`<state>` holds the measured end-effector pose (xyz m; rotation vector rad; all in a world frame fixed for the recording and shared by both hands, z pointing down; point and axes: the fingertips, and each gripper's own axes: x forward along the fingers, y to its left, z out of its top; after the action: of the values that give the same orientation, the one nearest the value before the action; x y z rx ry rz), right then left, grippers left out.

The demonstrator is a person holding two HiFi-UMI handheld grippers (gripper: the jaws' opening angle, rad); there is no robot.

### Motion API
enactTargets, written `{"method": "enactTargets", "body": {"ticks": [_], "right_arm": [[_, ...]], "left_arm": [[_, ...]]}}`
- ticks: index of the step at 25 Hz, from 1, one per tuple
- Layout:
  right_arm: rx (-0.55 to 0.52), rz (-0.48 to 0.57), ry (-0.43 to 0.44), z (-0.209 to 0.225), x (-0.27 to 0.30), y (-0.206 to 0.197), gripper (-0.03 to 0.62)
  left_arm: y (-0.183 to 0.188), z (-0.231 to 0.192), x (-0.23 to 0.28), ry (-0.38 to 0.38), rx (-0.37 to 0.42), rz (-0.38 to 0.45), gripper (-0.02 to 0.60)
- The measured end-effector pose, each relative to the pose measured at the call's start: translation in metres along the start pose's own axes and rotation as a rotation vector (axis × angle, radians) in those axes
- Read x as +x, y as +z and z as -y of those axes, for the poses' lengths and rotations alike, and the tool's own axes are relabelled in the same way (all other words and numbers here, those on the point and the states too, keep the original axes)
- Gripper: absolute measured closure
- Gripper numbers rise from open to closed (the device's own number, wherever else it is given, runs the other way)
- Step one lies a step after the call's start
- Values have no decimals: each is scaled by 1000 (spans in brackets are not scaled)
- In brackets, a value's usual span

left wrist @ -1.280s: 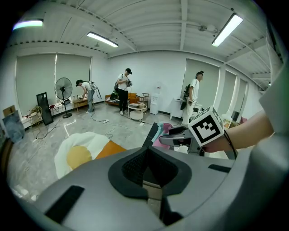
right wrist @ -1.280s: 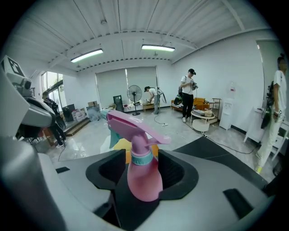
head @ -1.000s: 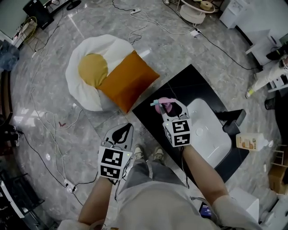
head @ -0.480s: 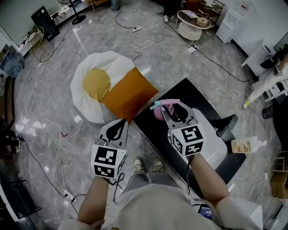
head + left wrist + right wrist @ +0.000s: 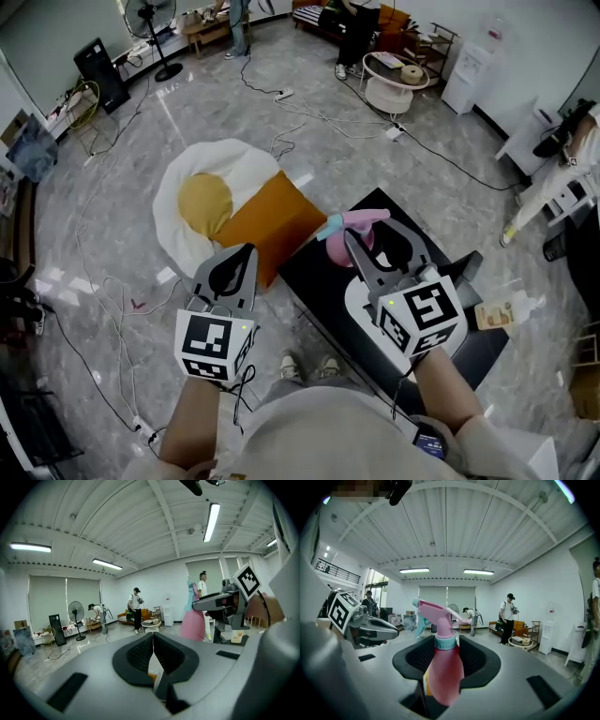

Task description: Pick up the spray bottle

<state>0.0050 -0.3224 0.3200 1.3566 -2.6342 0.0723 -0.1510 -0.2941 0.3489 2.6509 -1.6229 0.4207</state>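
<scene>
Gripping the pink spray bottle (image 5: 440,663) by its body, the right hand-held gripper (image 5: 367,236) holds it clear above the black desk (image 5: 314,272). The left hand-held gripper (image 5: 240,253) is pressed together, empty. Pick-up looks complete.

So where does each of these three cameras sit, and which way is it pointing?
Head view: on the person's head, facing steeply down at the floor; shows arms, shoes, left gripper, right gripper.
Left gripper view: on that gripper, looking out along its shut, empty jaws.
Right gripper view: likewise, along jaws clamped on the pink spray bottle.
Shared: each gripper view shows the other gripper.
</scene>
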Motion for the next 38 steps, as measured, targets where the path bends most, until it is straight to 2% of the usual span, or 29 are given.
{"method": "enactTargets", "body": {"ticks": [7, 11, 15, 26, 38], "right_arm": [[-8, 28, 41, -13, -33, 19, 407], [-11, 19, 64, -20, -47, 14, 407], [-13, 27, 84, -24, -60, 11, 407], [27, 4, 120, -45, -69, -9, 410], [36, 35, 137, -48, -67, 0, 411]], "left_arm": [[27, 6, -24, -1, 9, 63, 560], [32, 9, -32, 1, 22, 73, 560], [29, 22, -38, -34, 21, 89, 559], [-9, 43, -42, -66, -14, -7, 558], [-13, 31, -41, -44, -41, -25, 560]]}}
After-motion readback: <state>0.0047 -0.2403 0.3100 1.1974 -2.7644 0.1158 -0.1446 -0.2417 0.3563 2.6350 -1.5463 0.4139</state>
